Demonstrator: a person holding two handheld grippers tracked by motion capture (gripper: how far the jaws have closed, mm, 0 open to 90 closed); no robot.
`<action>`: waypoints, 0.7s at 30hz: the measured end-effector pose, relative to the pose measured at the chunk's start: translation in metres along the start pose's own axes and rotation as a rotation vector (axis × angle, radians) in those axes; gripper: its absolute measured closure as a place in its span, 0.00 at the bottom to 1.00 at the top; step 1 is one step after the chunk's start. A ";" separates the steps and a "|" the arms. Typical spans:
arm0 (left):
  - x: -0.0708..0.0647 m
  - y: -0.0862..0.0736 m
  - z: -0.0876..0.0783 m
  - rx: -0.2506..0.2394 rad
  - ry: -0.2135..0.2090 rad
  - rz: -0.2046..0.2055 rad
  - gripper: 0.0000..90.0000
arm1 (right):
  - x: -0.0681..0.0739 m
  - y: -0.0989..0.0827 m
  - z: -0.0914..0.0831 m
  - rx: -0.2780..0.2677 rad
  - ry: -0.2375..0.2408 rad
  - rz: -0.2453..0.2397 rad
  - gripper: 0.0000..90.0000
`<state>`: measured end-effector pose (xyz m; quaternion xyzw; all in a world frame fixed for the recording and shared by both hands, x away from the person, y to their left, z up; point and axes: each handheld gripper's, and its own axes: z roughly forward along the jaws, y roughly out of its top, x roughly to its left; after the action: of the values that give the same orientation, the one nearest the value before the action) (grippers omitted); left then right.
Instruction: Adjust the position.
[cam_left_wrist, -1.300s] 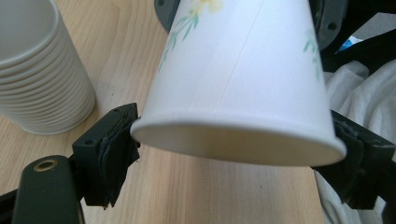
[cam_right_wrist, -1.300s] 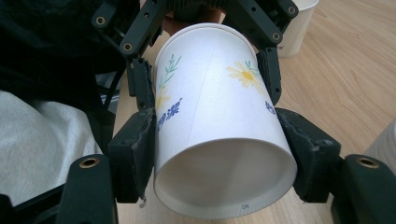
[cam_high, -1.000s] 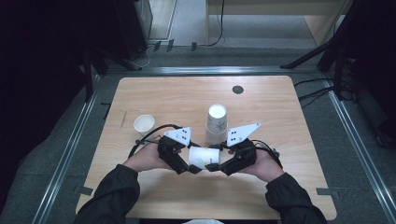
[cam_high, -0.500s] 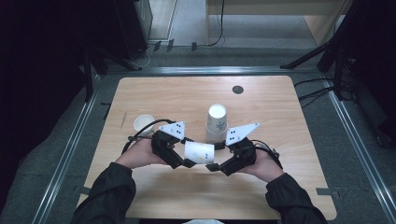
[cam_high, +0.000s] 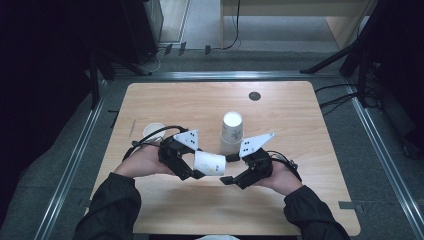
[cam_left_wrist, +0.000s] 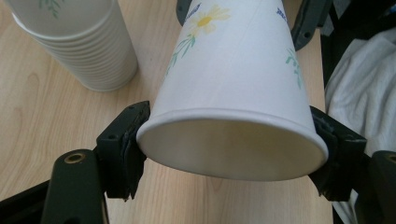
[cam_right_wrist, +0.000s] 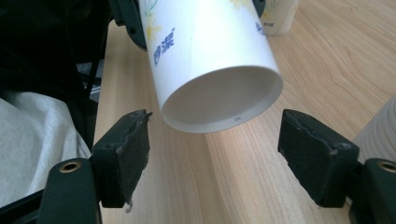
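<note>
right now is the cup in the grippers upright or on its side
On its side: the cup lies level above the table, its rim end clamped in the left hand-held gripper, base pointing at the right hand-held gripper.

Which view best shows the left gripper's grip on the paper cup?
Left gripper view: both pads press the paper cup at its rim. The high view shows the left gripper at one end of it, small. The right gripper view shows the cup's base end between open jaws.

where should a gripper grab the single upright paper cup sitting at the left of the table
Grip the single paper cup at its open rim, coming straight down from above, one jaw inside and one outside the wall. It stands mouth up with bare table beyond it, though the left gripper crowds its near side.
</note>
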<state>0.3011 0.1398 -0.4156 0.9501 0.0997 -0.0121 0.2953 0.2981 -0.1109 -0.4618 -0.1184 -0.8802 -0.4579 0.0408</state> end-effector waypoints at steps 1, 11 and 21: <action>-0.001 0.001 0.001 0.017 0.004 -0.003 0.27 | 0.000 0.000 0.001 0.002 0.002 0.000 0.28; -0.004 0.008 0.022 0.132 -0.012 0.012 0.27 | 0.002 -0.001 0.012 0.038 0.009 -0.017 0.28; -0.009 0.014 0.036 0.184 -0.023 0.031 0.28 | 0.003 -0.004 0.027 0.090 0.027 -0.046 0.31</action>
<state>0.2965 0.1067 -0.4373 0.9744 0.0802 -0.0278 0.2082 0.2949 -0.0908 -0.4796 -0.0900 -0.9017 -0.4203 0.0472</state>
